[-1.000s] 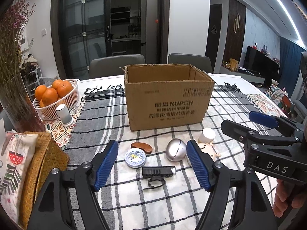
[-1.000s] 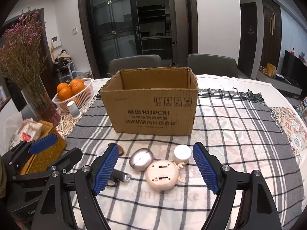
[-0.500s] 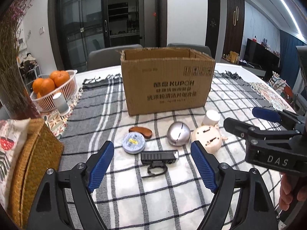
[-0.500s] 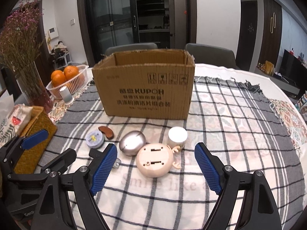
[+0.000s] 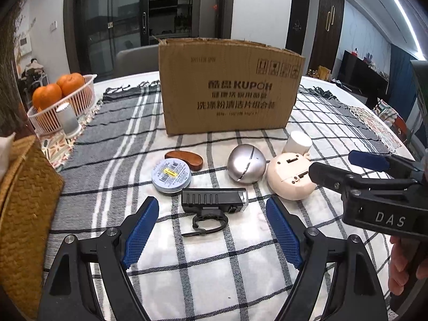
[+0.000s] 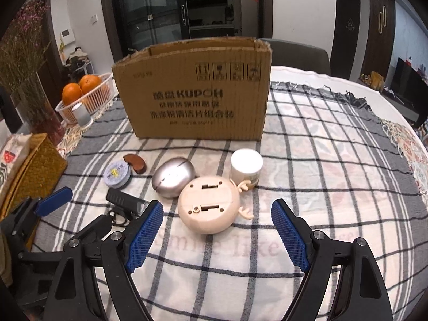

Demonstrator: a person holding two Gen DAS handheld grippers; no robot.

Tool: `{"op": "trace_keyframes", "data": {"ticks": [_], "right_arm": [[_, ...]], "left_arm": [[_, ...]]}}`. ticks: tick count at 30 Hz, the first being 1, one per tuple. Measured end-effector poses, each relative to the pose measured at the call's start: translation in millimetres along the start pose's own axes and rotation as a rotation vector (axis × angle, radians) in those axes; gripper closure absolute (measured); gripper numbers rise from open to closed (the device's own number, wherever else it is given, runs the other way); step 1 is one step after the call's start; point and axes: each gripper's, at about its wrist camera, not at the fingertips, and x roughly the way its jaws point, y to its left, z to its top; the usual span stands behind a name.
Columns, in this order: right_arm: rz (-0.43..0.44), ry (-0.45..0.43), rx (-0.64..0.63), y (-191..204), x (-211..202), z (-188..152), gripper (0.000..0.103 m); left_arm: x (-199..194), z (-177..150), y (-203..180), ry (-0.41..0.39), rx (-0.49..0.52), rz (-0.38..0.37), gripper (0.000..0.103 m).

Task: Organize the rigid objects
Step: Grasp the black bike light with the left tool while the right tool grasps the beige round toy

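An open cardboard box [image 5: 230, 85] [image 6: 195, 91] stands on the checked cloth. In front of it lie a black bike light [image 5: 214, 200] [image 6: 124, 203], a round tin [image 5: 171, 175] [image 6: 117, 174], a brown wooden piece [image 5: 184, 159] [image 6: 135, 161], a silver egg-shaped case [image 5: 246, 167] [image 6: 172, 176], a beige round gadget [image 5: 289, 176] [image 6: 208, 207] and a white jar [image 5: 297, 141] [image 6: 246, 167]. My left gripper [image 5: 212, 234] is open just short of the bike light. My right gripper [image 6: 218, 234] is open just short of the beige gadget.
A white basket of oranges [image 5: 61, 93] [image 6: 88, 93] and a small grey cylinder [image 5: 68, 119] stand at the left. A woven box [image 5: 24, 206] [image 6: 34, 165] sits at the near left. A vase of dried flowers [image 6: 29, 88] stands behind it.
Both grippers have dropped lower and moved forward toward the objects, which now look larger. Both stay open and empty.
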Motion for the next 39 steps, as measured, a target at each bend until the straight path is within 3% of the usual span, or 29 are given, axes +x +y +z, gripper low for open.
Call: {"op": "trace_keyframes", "data": {"ticks": [27,32,39], "right_arm": [[0.045,0.149,-0.022,2,69,4,0.019],[0.061,0.17,-0.006,0,78,3,0.019],[0.092,0.173,0.04,-5,82,-2,0.02]], "left_arm": [[59,-2,6,0.088,-0.036,-0.034,0.022],[67,-4,8,0.112,-0.053,-0.052,0.03],[67,-4,6,0.105,-0.041,-0.044,0.03]]}}
